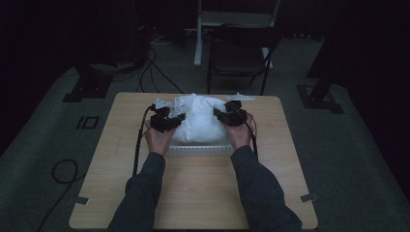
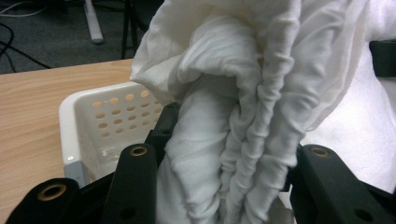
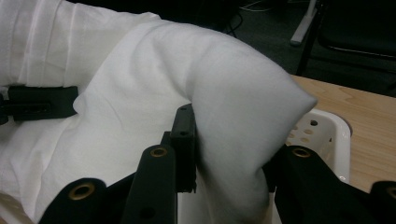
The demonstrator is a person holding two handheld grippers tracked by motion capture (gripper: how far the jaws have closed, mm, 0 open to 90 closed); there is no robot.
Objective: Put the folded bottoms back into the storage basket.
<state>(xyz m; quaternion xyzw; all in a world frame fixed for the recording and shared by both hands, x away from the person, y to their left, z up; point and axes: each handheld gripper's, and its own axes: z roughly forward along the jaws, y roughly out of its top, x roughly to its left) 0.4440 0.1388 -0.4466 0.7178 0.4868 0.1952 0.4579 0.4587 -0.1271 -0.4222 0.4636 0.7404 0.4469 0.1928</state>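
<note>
Holding a crumpled white cloth (image 1: 200, 121) over a white perforated plastic basket (image 1: 198, 151) on the light wooden table (image 1: 193, 193), one gripper at each side.

From left to right: my left gripper (image 1: 167, 121) pinches a bunched, pleated fold of the cloth (image 2: 243, 140) between its black jaws; my right gripper (image 1: 228, 116) is clamped on a smooth puffed fold (image 3: 233, 130) at the other side. The cloth mounds above the basket rim (image 2: 74, 121), so I judge it mostly gathered in but not yet pressed down; tucking it fully inside and letting go remain.
</note>
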